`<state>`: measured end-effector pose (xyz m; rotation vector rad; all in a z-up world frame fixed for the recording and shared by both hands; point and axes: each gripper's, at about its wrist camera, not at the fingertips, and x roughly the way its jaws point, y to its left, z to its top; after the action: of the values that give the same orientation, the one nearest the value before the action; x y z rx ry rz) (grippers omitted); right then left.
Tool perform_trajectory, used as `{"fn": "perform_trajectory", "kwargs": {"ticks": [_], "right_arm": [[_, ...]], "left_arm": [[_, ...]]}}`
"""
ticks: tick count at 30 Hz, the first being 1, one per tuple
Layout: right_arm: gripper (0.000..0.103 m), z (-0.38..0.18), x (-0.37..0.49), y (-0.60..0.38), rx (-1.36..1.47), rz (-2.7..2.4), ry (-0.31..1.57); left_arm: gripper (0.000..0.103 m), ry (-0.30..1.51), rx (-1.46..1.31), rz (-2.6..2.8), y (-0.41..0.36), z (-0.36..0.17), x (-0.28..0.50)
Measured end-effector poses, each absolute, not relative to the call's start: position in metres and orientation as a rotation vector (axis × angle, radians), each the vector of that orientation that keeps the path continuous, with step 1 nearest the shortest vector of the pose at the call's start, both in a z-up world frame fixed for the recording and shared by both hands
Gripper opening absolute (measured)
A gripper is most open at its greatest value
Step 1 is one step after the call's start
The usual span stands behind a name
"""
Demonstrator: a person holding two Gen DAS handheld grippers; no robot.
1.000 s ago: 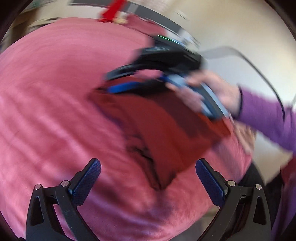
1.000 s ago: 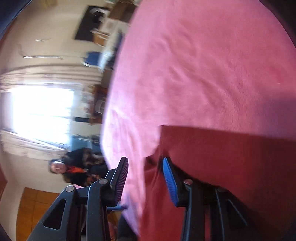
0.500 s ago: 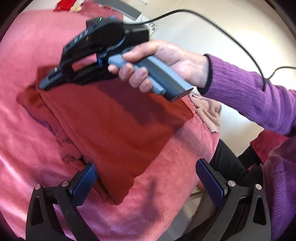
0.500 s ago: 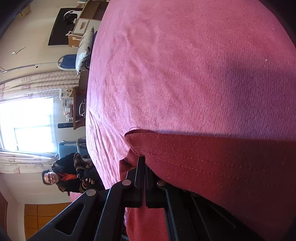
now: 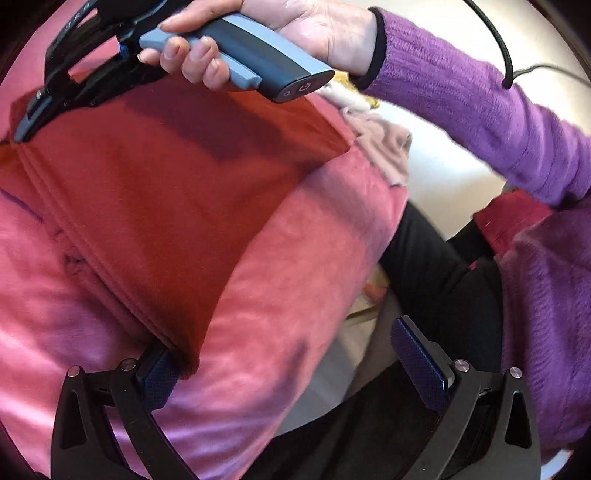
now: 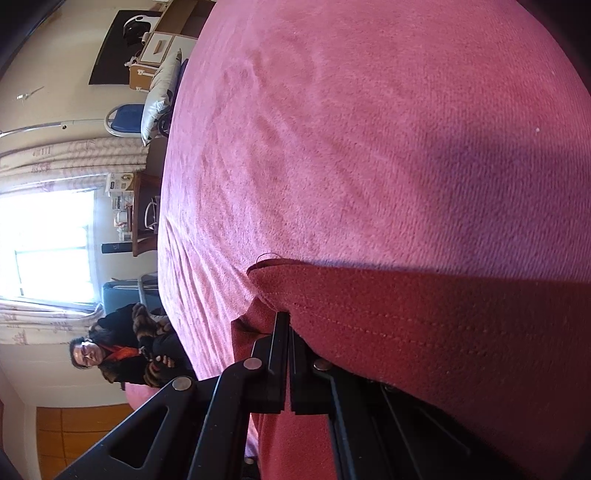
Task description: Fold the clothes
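Observation:
A dark red garment (image 5: 177,192) lies folded flat on the pink bedspread (image 5: 295,295). My left gripper (image 5: 288,369) is open at the garment's near corner, and its left pad (image 5: 159,376) touches that corner from below. A hand (image 5: 295,26) holds my right gripper (image 5: 26,129), whose tip sits at the garment's far left corner. In the right wrist view the right gripper (image 6: 286,325) has its jaws pressed together at the stitched hem of the red garment (image 6: 443,332), with cloth bunched on both sides of the tips.
A pale pink cloth (image 5: 384,147) hangs at the bed's edge by the purple sleeve (image 5: 480,110). Pink bedspread (image 6: 369,147) stretches far ahead of the right gripper. Beyond the bed sit a person (image 6: 122,354), a bright window (image 6: 44,243) and a pillow (image 6: 162,92).
The right gripper's jaws went from apart to pressed together at the garment's hem. The left gripper has swung in close, so the garment's near corner now meets its left pad.

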<state>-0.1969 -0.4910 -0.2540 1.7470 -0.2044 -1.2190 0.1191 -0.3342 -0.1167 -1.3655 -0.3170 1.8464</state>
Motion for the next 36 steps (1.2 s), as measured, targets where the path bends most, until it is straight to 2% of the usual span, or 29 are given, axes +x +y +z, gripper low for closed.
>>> {"fn": "perform_trajectory", "kwargs": {"ticks": [3,5,6,7,10,12,15,18,20,23,25,28,31,33,36], "right_arm": [[0.0,-0.251,-0.196,-0.489,1.719,-1.228,-0.196],[0.005,-0.241,-0.193,-0.487,1.672,-1.234,-0.181],[0.018,-0.233,-0.191,-0.484,1.636,-1.238,-0.183],[0.027,-0.22,-0.189,-0.479,1.587,-1.242,-0.194],[0.027,-0.18,-0.177,-0.441,1.377,-1.284,-0.284],[0.029,-0.16,-0.169,-0.406,1.264,-1.328,-0.352],[0.034,-0.166,-0.157,-0.351,1.252,-1.443,-0.405],[0.034,-0.184,-0.153,-0.308,1.264,-1.486,-0.476],[0.034,-0.191,-0.154,-0.287,1.278,-1.509,-0.508],[0.034,-0.205,-0.165,-0.258,1.326,-1.528,-0.554],[0.034,-0.212,-0.176,-0.235,1.342,-1.562,-0.56],[0.032,-0.223,-0.198,-0.191,1.354,-1.642,-0.571],[0.032,-0.23,-0.227,-0.131,1.362,-1.763,-0.639],[0.033,-0.23,-0.243,-0.086,1.347,-1.814,-0.779],[0.044,-0.212,-0.247,-0.035,1.249,-1.904,-0.854]], "left_arm": [[0.103,-0.271,-1.4,1.881,-0.339,-0.113,0.121],[0.103,-0.292,-1.455,1.882,-0.346,-0.111,0.124],[0.103,-0.304,-1.497,1.878,-0.352,-0.112,0.127],[0.103,-0.307,-1.525,1.889,-0.359,-0.11,0.134],[0.103,-0.319,-1.539,2.003,-0.38,-0.099,0.151],[0.103,-0.394,-1.447,2.164,-0.39,-0.081,0.151],[0.103,-0.459,-1.273,2.428,-0.379,-0.054,0.128],[0.103,-0.483,-1.127,2.594,-0.348,-0.047,0.091],[0.103,-0.44,-1.128,2.68,-0.327,-0.058,0.066],[0.103,-0.347,-1.331,2.741,-0.315,-0.094,0.042],[0.103,-0.225,-1.463,2.773,-0.315,-0.113,0.042],[0.103,-0.087,-1.508,2.801,-0.322,-0.116,0.061],[0.103,-0.261,-1.501,2.848,-0.351,-0.105,0.085],[0.103,-0.401,-1.452,2.95,-0.372,-0.091,0.102],[0.103,-0.58,-1.434,3.107,-0.396,-0.077,0.114]]}}
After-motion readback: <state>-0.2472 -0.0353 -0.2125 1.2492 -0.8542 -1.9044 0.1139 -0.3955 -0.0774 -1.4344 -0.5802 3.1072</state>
